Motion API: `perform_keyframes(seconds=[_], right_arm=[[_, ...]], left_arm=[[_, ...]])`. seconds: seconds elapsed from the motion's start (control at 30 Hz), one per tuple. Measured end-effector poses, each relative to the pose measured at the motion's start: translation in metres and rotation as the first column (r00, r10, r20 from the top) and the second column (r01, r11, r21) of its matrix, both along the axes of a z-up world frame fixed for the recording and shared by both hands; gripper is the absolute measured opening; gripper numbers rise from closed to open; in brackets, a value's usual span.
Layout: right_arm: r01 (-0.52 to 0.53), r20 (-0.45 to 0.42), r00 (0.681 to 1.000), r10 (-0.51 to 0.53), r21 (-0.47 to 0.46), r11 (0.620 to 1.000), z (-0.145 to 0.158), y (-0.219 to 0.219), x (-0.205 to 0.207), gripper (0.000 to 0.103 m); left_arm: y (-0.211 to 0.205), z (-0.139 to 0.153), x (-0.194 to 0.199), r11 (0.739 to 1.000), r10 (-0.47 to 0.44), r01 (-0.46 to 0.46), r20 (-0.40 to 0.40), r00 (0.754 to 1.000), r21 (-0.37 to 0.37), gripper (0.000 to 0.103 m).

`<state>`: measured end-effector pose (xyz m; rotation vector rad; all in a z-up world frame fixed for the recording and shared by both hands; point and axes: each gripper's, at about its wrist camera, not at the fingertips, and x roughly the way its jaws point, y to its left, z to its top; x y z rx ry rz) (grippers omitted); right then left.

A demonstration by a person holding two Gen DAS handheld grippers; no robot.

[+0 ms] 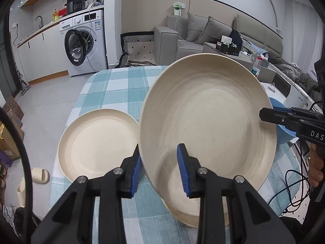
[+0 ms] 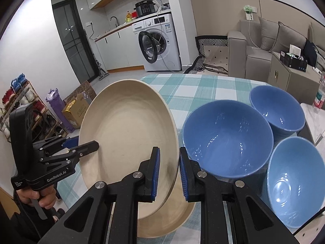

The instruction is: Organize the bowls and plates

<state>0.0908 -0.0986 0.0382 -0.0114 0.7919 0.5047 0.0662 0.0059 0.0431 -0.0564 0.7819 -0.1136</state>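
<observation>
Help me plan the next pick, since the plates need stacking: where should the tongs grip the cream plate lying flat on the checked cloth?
Grip the flat cream plate by its raised rim, on the edge nearest the left tongs, coming in low from the front. One finger should go over the lip and one under. It lies level on the checked cloth, so only that thin, upturned rim offers a hold.

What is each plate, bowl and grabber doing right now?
Lifted plate: tilted, gripped on two sides, above another plate.
Plate underneath: flat on the table.
Third plate: flat on the table, empty.
Three blue bowls: upright, empty.
Left gripper: shut on the lifted plate's rim.
Right gripper: shut on its opposite rim.
Washing machine door: open.
</observation>
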Motion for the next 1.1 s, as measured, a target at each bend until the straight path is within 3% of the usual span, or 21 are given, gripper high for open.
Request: perform_keyframes(seconds=[1.1], right_arm=[[0.053,-0.09,0.995,-0.048,0.059,0.997,-0.06,-0.02,-0.024,0.019]], left_arm=[[-0.007,-0.037,0.001,1.0,-0.016,0.017,-0.08,0.997,0.017,0.031]])
